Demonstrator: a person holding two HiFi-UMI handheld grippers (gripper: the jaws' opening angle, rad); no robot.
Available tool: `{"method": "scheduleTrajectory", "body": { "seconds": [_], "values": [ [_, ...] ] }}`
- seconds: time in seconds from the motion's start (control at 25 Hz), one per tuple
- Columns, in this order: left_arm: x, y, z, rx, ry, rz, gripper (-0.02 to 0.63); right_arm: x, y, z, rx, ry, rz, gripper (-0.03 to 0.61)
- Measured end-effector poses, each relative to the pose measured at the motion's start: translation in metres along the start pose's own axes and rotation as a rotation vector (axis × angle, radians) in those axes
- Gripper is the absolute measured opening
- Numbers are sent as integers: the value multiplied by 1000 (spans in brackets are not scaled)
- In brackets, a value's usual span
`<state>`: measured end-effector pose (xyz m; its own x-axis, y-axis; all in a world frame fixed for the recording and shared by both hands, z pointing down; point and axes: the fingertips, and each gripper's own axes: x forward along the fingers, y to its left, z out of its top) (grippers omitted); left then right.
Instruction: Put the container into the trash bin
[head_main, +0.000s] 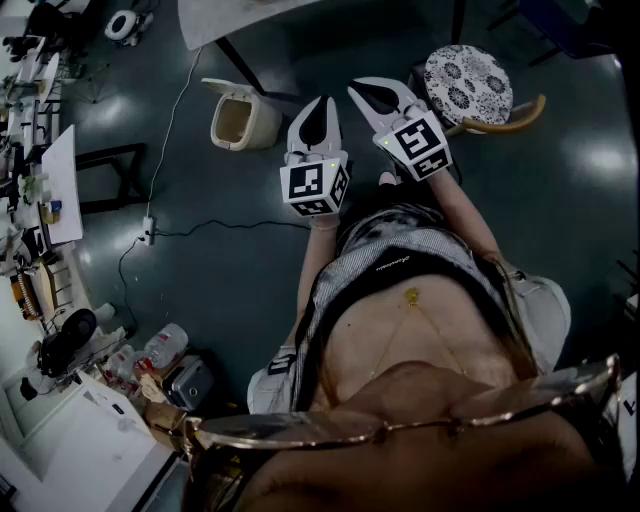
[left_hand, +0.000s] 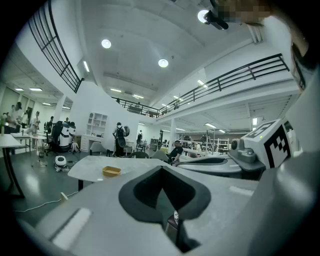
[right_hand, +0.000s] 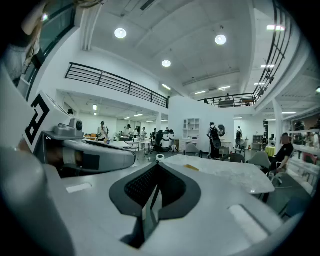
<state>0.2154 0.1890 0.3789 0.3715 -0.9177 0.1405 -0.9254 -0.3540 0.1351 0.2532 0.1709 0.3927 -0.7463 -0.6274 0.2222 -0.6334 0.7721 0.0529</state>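
A shallow yellow container lies on a white table, some way ahead of my left gripper. From the right gripper view it is a small yellow patch on the same table. A cream trash bin with its lid up stands on the dark floor, left of both grippers. My left gripper and right gripper are held side by side in the air, both shut and empty. The head view shows only the table's edge, not the container.
A round patterned stool stands to the right of the grippers. A cable and power strip lie on the floor at left. Cluttered benches and boxes fill the lower left. Several people and chairs are far off in the hall.
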Motion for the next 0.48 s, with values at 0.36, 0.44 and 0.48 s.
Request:
{"method": "scheduleTrajectory", "body": {
  "seconds": [0.36,0.44,0.48],
  "values": [
    [17,13,-4,-22,3,18,2,12,-22,-7,95,-24,20,23],
    [21,22,-4,-41,-1,12,2,21,-29,-7,93,-16,5,23],
    [24,28,-5,-50,0,4,2,27,-32,-5,91,-15,-5,23]
  ]
}}
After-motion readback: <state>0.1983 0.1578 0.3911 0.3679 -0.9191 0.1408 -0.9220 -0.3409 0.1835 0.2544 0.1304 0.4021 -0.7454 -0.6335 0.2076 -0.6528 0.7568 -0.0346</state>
